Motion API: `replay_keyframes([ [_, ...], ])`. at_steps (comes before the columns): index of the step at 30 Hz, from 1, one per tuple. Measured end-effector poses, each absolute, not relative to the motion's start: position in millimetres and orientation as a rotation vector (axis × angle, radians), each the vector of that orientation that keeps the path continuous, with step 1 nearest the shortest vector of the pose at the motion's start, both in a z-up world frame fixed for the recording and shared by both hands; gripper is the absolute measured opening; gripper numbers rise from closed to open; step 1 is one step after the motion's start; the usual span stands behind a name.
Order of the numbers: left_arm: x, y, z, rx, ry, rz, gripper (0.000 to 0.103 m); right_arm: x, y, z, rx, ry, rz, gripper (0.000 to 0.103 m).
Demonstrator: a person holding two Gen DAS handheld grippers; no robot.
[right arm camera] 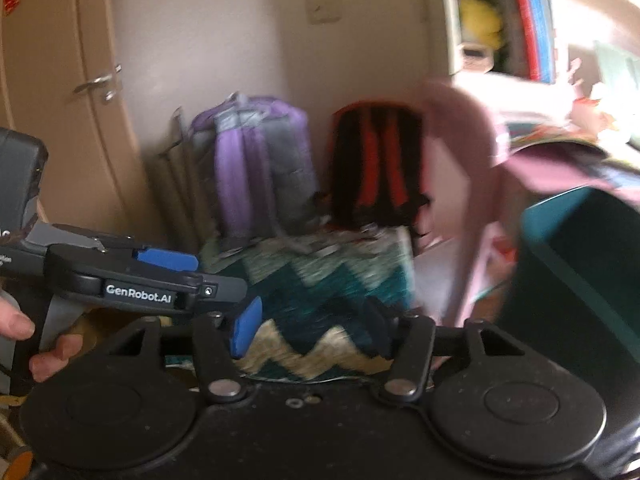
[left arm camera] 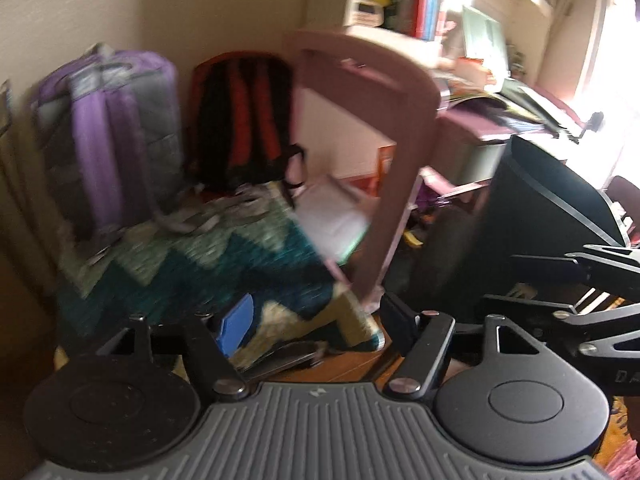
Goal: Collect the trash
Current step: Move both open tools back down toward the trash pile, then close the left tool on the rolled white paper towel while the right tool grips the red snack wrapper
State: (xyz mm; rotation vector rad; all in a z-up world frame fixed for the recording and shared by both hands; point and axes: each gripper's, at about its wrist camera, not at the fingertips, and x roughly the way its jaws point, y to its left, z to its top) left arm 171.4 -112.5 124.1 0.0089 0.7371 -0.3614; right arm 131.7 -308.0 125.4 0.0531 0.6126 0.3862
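Note:
Both views are blurred, and I cannot make out any piece of trash for certain. My left gripper [left arm camera: 316, 320] is open over a zigzag rug [left arm camera: 192, 268], nothing between its blue pad [left arm camera: 236, 324] and dark finger. My right gripper [right arm camera: 312, 330] is open as well and empty, above the same rug [right arm camera: 320, 288]. A dark bin [left arm camera: 540, 216] stands just right of both grippers; in the right wrist view the bin [right arm camera: 580, 276] looks teal. The left gripper [right arm camera: 220, 274] shows at the left of that view with a hand [right arm camera: 52, 356] on it.
A pink chair [left arm camera: 372, 128] stands between rug and bin, something white and flat [left arm camera: 332, 212] lying under it. A purple backpack [left arm camera: 112, 132] and a red-and-black backpack [left arm camera: 244, 120] lean on the wall. A cluttered desk [left arm camera: 500, 112] and shelves are at right, a door [right arm camera: 60, 92] at left.

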Motion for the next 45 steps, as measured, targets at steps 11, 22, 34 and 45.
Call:
replay_keyframes([
  [11, 189, -6, 30, -0.089, 0.841, -0.193, 0.082, 170, -214, 16, 0.029, 0.762, 0.525, 0.060],
  [22, 229, 49, -123, -0.119, 1.024, -0.070, 0.088, 209, -151, -140, -0.045, 1.002, 0.589, 0.061],
  [34, 252, 56, -323, -0.356, 1.415, 0.159, 0.088, 239, -106, -326, -0.077, 1.321, 0.599, 0.060],
  [45, 269, 58, -450, -0.417, 1.632, 0.255, 0.088, 253, -89, -444, -0.073, 1.526, 0.593, 0.060],
])
